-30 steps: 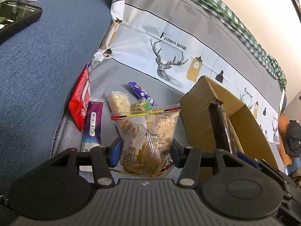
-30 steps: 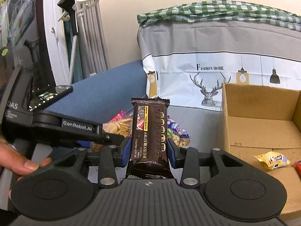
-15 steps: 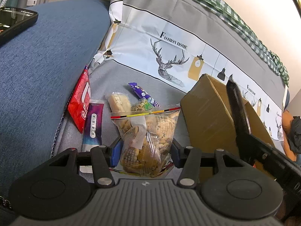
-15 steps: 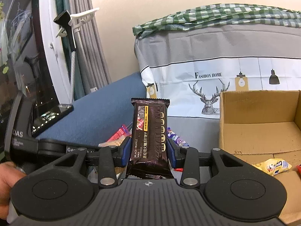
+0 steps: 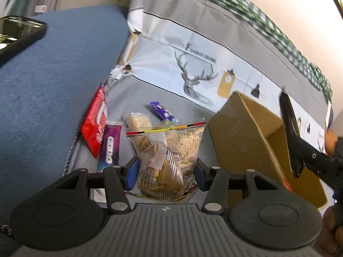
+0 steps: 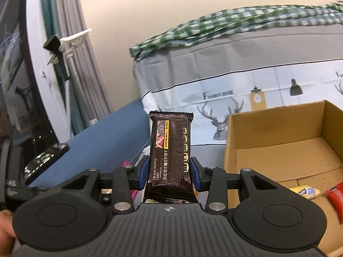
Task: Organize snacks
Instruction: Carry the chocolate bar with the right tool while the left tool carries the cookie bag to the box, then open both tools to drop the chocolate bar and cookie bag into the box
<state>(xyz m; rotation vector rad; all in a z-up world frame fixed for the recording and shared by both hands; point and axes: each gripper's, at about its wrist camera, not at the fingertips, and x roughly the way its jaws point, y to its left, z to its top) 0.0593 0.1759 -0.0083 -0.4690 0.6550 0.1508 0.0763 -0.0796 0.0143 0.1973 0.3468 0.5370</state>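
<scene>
Risk of a slip first: glossy black truffle cracker pack pinched only near its lower half, standing tall above the pads, so likely to pivot or slide out on a quick swing toward the cardboard box at right of frame. Could also catch the box's near wall if brought in too low. On the other side, clear bag of crackers soft and bulging, liable to sag or crush under a hard squeeze.

Right gripper raised, level, pointing at the sofa back, jaws clenched on the black pack. Left gripper low over the grey seat, tilted down, jaws closed against the bag at lower centre. Loose wrappers lying upper left of it.
</scene>
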